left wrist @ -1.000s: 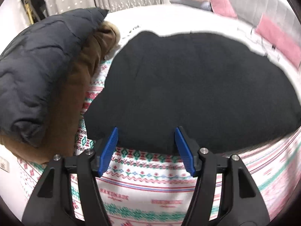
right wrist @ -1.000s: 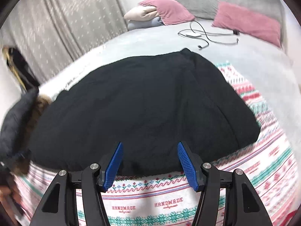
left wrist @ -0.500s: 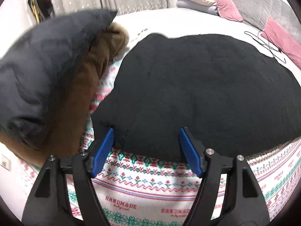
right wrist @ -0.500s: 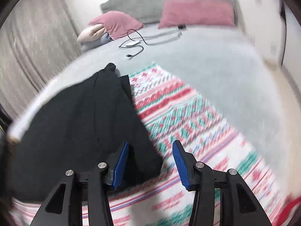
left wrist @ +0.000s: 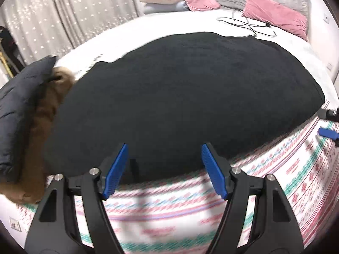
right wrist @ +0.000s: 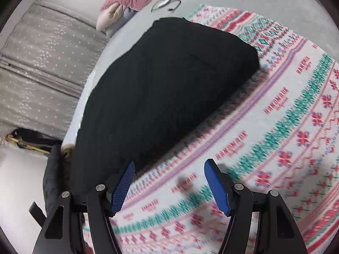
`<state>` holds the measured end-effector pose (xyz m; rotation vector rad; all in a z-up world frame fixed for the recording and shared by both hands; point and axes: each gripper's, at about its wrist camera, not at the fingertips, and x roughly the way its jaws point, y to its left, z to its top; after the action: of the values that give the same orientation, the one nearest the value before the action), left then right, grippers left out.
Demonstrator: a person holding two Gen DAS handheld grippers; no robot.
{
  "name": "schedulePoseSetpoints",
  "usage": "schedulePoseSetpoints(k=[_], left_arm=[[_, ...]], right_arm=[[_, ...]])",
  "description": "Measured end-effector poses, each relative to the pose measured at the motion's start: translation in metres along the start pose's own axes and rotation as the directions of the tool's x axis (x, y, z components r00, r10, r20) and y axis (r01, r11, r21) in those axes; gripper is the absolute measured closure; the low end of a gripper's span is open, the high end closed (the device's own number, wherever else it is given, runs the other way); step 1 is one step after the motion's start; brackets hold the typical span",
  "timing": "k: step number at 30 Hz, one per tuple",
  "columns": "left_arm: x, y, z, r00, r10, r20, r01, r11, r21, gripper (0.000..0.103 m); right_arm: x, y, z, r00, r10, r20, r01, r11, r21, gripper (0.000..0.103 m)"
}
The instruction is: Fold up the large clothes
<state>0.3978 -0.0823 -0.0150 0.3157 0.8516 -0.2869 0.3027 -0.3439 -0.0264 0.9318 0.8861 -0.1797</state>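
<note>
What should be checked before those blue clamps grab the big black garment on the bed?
1. Left gripper open: ok, jaws wide apart.
2. Right gripper open: ok, nothing between its blue pads.
3. Large black garment lying flat on the patterned knitted blanket: ok.
4. Near hem within the left gripper's gap: ok, the edge lies between the fingers.
5. Right gripper lined up with the garment: not ok, it sits mostly over the blanket.
6. Brown furry coat clear of the garment: cannot tell, their edges meet.

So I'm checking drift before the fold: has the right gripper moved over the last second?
Yes. The open right gripper swung right, off the black garment: the garment now sits to its left, with patterned knit blanket ahead.
</note>
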Motion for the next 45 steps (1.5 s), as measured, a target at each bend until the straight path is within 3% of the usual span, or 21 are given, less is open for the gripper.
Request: schedulePoseSetpoints(k=[4,12,20,24,28,33,37,41,45], left_arm=[[0.03,-0.027,0.022,0.998,0.014,-0.054,-0.014,1.0,0.009,0.031],[0.08,-0.036,0.092,0.988,0.135,-0.078,-0.129,0.989,0.077,0.029],[0.155,-0.039,0.175,0.959,0.253,-0.125,-0.246,0.967,0.065,0.028],[0.182,-0.03,0.194,0.951,0.276,-0.142,-0.278,0.961,0.007,0.023],[0.198,-0.022,0.188,0.957,0.244,-0.156,-0.261,0.96,-0.098,0.022],[0.185,-0.012,0.189,0.967,0.186,-0.175,-0.21,0.969,-0.128,0.022],[0.138,-0.003,0.17,0.987,0.008,-0.163,-0.044,0.975,-0.218,0.022],[0.073,-0.03,0.12,0.995,0.052,-0.08,-0.053,0.999,-0.008,0.022],[0.035,-0.04,0.063,0.997,0.041,-0.069,-0.037,0.997,0.062,0.022]], right_arm=[[0.008,-0.005,-0.001,0.999,0.011,-0.03,-0.01,0.999,0.042,0.034],[-0.005,-0.027,0.006,0.999,0.04,0.036,-0.045,0.987,0.153,0.034],[-0.024,-0.052,0.001,0.995,0.08,0.059,-0.093,0.955,0.281,0.034],[-0.026,-0.052,-0.006,0.995,0.073,0.071,-0.091,0.944,0.317,0.034],[-0.027,-0.045,-0.011,0.995,0.082,0.054,-0.094,0.954,0.285,0.034],[-0.025,-0.04,-0.013,0.995,0.087,0.045,-0.096,0.962,0.256,0.033],[-0.017,-0.045,-0.006,0.997,0.06,0.043,-0.069,0.962,0.264,0.032],[-0.007,-0.045,-0.001,0.998,0.064,0.021,-0.067,0.963,0.26,0.032],[-0.004,-0.041,0.0,0.997,0.078,0.012,-0.079,0.964,0.255,0.032]])
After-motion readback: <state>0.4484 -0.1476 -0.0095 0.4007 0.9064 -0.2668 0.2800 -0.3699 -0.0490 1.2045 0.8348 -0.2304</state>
